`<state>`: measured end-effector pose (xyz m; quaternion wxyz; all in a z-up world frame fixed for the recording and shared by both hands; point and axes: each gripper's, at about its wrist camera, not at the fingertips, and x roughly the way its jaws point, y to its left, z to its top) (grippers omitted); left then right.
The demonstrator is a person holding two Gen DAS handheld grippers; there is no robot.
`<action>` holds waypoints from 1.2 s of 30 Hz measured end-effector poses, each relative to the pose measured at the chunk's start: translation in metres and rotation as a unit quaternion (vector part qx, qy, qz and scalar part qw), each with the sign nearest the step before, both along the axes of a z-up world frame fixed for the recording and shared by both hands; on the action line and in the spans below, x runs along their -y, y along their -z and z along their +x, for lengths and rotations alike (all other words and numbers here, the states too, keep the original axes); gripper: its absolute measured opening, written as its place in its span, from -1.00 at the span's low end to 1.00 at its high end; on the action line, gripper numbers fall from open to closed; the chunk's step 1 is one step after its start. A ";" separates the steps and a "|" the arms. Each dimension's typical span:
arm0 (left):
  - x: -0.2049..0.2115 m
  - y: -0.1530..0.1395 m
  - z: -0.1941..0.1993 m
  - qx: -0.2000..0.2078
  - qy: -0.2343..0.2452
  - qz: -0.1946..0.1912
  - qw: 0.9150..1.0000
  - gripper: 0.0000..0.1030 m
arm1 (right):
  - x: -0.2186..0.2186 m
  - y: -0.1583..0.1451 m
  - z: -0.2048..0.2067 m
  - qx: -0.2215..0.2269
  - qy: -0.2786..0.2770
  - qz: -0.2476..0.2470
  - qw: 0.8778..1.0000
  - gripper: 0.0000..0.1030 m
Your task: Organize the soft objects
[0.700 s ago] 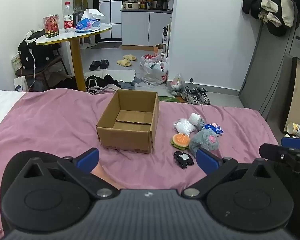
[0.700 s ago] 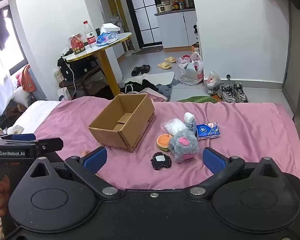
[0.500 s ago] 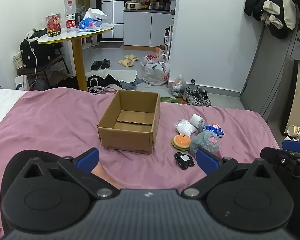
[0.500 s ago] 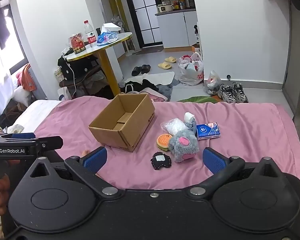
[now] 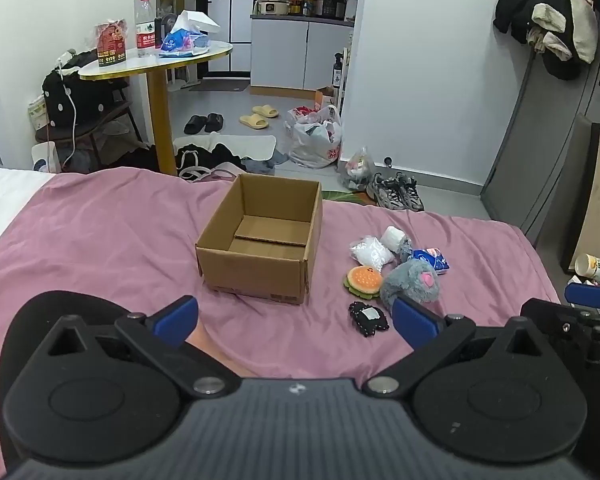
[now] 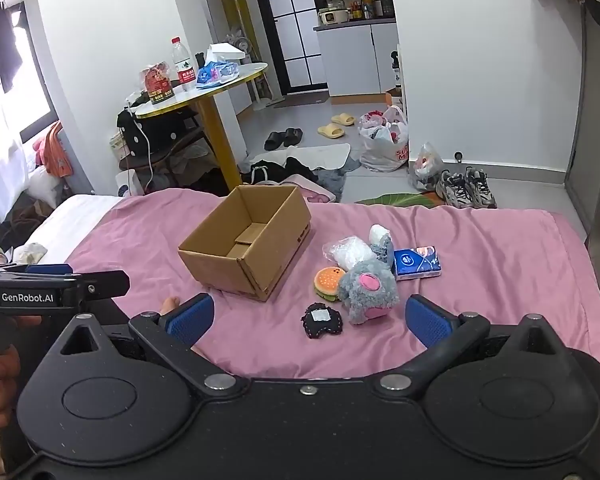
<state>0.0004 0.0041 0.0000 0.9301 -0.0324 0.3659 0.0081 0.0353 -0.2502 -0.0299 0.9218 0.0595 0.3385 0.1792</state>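
An open, empty cardboard box point(image 5: 262, 240) point(image 6: 246, 240) sits on the pink bedspread point(image 5: 100, 232). To its right lie a grey plush toy point(image 5: 412, 284) point(image 6: 366, 284), a burger plush point(image 5: 363, 279) point(image 6: 329, 282), a black patch toy point(image 5: 368, 317) point(image 6: 322, 320), a white bag point(image 5: 370, 249) point(image 6: 348, 251), a white roll point(image 5: 393, 235) and a blue tissue pack point(image 5: 432, 259) point(image 6: 416, 263). My left gripper point(image 5: 296, 318) is open and empty, low over the bed in front of the box. My right gripper point(image 6: 310, 318) is open and empty, in front of the toys.
Beyond the bed's far edge stand a yellow round table point(image 5: 160, 64) with a bottle and tissues, clothes, slippers, bags and shoes point(image 5: 396, 196) on the floor. A white wall corner point(image 5: 420, 80) and a dark door point(image 5: 560, 140) lie on the right.
The left wrist view has shifted slightly, with the box and toys sitting a little higher and to the right. Both grippers stay open and empty. The objects have not moved.
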 end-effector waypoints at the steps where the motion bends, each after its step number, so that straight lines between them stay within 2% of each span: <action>1: 0.000 0.000 0.000 0.000 0.001 0.001 1.000 0.99 | 0.000 0.000 0.000 0.000 0.000 0.000 1.000 1.00; 36: -0.006 0.005 -0.003 -0.003 0.000 0.002 1.000 0.99 | -0.003 0.003 0.002 0.000 0.000 -0.017 1.000 1.00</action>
